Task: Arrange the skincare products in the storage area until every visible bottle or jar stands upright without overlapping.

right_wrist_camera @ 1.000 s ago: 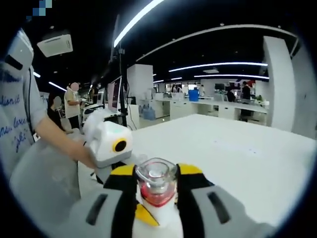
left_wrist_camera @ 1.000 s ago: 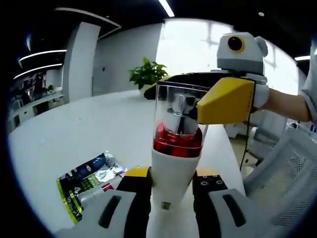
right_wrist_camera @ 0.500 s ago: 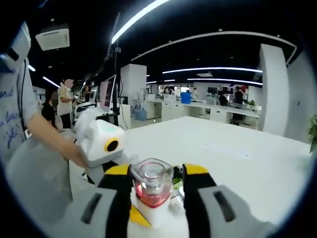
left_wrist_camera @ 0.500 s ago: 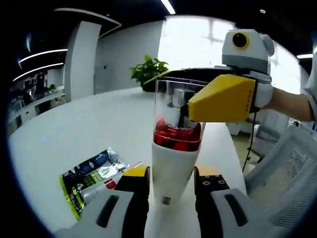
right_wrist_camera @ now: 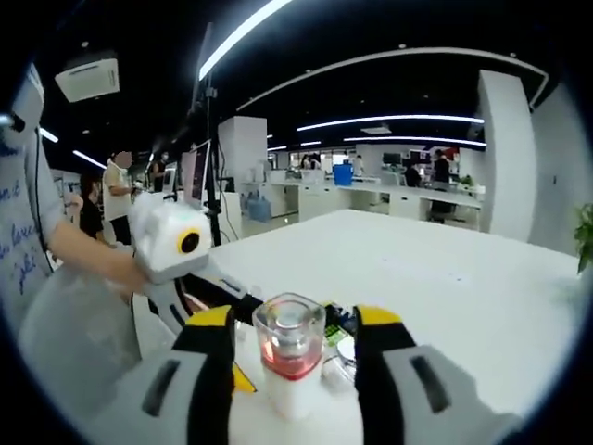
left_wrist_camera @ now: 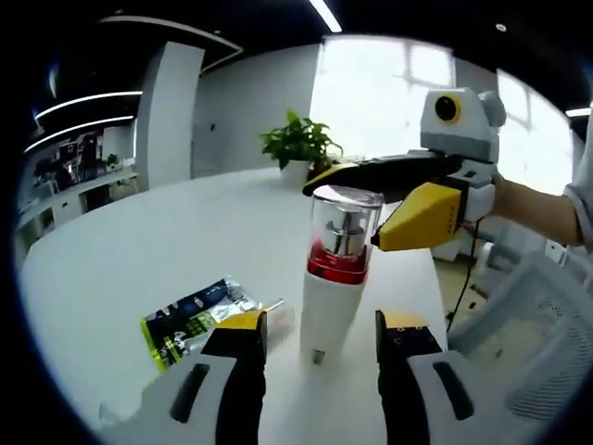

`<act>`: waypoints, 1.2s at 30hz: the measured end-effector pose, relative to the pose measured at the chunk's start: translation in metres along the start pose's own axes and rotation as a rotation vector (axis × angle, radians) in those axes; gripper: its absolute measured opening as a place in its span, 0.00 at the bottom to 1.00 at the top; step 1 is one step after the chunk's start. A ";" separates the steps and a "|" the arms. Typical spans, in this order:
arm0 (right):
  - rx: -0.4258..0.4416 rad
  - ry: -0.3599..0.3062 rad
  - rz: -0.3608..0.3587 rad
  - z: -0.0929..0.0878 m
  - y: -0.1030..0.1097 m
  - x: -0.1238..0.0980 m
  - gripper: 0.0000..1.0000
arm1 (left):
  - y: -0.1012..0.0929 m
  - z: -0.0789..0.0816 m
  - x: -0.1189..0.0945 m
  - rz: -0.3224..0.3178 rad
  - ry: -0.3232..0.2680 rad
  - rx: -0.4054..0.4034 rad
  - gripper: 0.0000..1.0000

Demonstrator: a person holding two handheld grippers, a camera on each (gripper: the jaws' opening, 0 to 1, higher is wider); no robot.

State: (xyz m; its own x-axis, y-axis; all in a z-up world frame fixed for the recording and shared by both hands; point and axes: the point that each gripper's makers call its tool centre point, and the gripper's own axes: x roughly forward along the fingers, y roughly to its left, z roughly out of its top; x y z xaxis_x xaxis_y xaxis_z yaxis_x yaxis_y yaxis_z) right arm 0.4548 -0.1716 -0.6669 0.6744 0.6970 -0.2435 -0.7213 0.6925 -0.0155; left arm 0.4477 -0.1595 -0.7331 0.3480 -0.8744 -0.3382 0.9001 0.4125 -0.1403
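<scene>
Bottle (left_wrist_camera: pixel 335 278): matt white plastic body, glossy clear plastic cap w/ shiny metal-look pump and glossy red collar seen inside. Sachet (left_wrist_camera: pixel 190 320): crinkled glossy foil, strong glare noted. Table (left_wrist_camera: pixel 139 250): smooth matt white top. Left gripper (left_wrist_camera: pixel 320 357) & right gripper (right_wrist_camera: pixel 292 357): matt black/yellow plastic, grey shells.

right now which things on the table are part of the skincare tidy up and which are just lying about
Part of the job:
- white bottle with clear cap, standing upright between both grippers' open jaws
- tube lying flat beside it
- left gripper, right gripper

Just lying about:
- green and black sachet
- potted plant
- mesh chair
</scene>
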 end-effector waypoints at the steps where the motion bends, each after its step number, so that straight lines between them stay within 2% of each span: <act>1: -0.004 0.004 0.000 0.000 0.001 -0.001 0.59 | 0.001 0.001 -0.004 0.007 -0.004 -0.003 0.50; 6: -0.023 0.027 -0.006 -0.001 0.004 -0.005 0.65 | 0.004 0.005 -0.021 0.029 -0.004 -0.016 0.58; 12: -0.020 0.056 -0.007 -0.004 0.008 -0.011 0.69 | 0.008 0.008 -0.042 0.076 -0.002 -0.003 0.63; 17: -0.027 0.088 0.005 -0.008 0.013 -0.014 0.73 | 0.007 0.009 -0.055 0.081 0.005 -0.004 0.69; 27: -0.043 0.164 0.000 -0.023 0.021 -0.020 0.86 | 0.012 -0.001 -0.083 0.133 0.056 0.018 0.88; 32: -0.061 0.192 -0.004 -0.030 0.025 -0.024 0.90 | 0.010 -0.003 -0.096 0.135 0.061 0.006 0.95; 36: -0.074 0.214 -0.014 -0.036 0.028 -0.026 0.95 | 0.012 -0.006 -0.106 0.156 0.066 0.017 0.97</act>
State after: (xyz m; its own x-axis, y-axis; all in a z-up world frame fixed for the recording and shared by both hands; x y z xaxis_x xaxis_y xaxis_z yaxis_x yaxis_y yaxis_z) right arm 0.4107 -0.1771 -0.6959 0.6412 0.6268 -0.4426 -0.7271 0.6806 -0.0896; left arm 0.4197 -0.0607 -0.7045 0.4667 -0.7807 -0.4155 0.8407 0.5375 -0.0657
